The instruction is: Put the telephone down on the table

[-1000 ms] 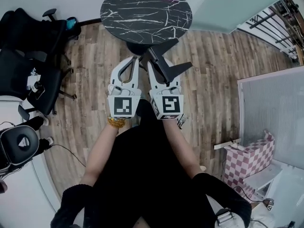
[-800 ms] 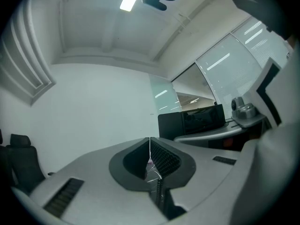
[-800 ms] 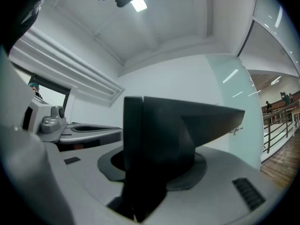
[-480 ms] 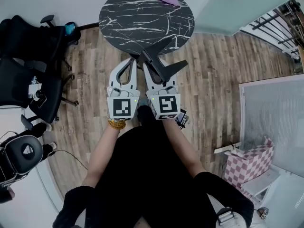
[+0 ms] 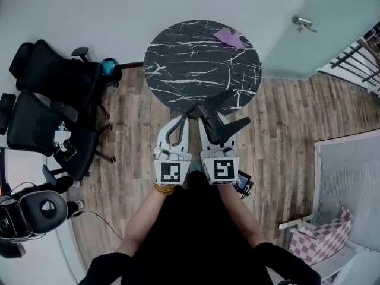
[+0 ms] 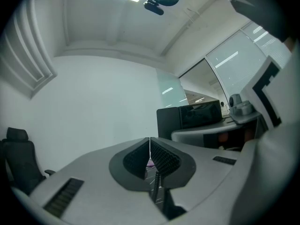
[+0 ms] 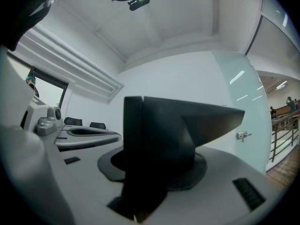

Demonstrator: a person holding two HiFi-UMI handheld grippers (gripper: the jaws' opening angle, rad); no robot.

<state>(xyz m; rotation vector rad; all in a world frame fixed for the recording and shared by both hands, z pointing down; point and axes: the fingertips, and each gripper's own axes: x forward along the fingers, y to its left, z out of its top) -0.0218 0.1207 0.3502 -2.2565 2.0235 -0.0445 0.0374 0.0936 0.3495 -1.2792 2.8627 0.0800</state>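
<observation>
In the head view a black telephone (image 5: 224, 126) is clamped between the white fingers of my right gripper (image 5: 209, 127), which is shut on it and held level at the near edge of the round black marble table (image 5: 178, 70). In the right gripper view the telephone (image 7: 159, 139) fills the middle and hides the jaw tips. My left gripper (image 5: 181, 120) is beside it on the left, shut and empty, its tips also at the table's rim. The left gripper view shows its ribbed pads (image 6: 161, 159) pressed together with nothing between them.
A purple object (image 5: 229, 38) lies at the table's far right. Black office chairs (image 5: 53, 100) stand on the wooden floor to the left. A glass door (image 5: 309, 28) is at the back right, and a pink checkered box (image 5: 320, 242) and a grey panel (image 5: 356, 171) at the right.
Both grippers have moved forward together toward the table. Their tips were short of its edge before and now reach it. The right gripper's hold on the telephone is unchanged.
</observation>
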